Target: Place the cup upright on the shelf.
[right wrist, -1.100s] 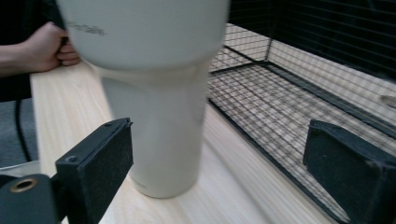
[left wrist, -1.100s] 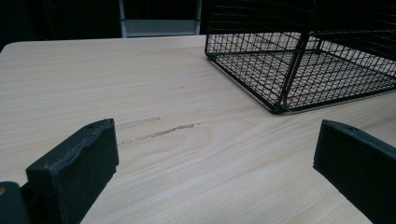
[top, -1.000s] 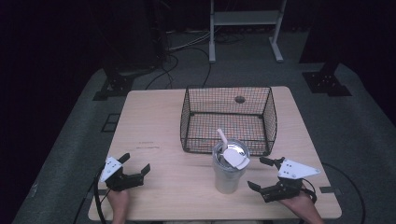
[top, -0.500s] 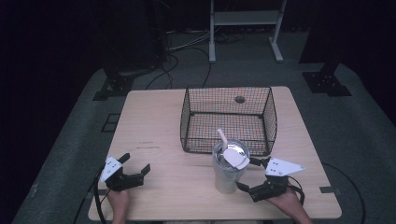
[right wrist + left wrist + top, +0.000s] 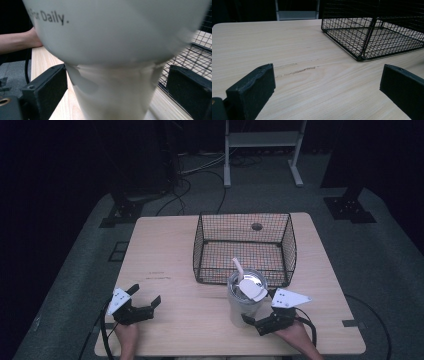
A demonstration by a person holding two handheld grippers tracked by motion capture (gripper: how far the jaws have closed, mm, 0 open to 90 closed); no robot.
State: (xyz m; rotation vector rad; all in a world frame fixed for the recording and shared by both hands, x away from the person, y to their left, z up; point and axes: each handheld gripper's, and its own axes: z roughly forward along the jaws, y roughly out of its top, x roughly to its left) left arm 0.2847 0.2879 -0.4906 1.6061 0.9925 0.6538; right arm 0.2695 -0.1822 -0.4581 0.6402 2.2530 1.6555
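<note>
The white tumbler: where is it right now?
In the high view the tumbler stands on the table's near right part, just in front of the wire basket, between the open right gripper's jaws.

My right gripper (image 5: 258, 316) now sits closer to the white tumbler (image 5: 243, 302) than one second ago, having moved leftward from a position well apart from it. Its open jaws now flank the tumbler's narrow lower body, as the right gripper view (image 5: 117, 95) shows, with a gap on each side.

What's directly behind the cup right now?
The black wire basket stands just behind the cup. The cup hides part of the basket's front wall, so whether they touch cannot be told.
</note>
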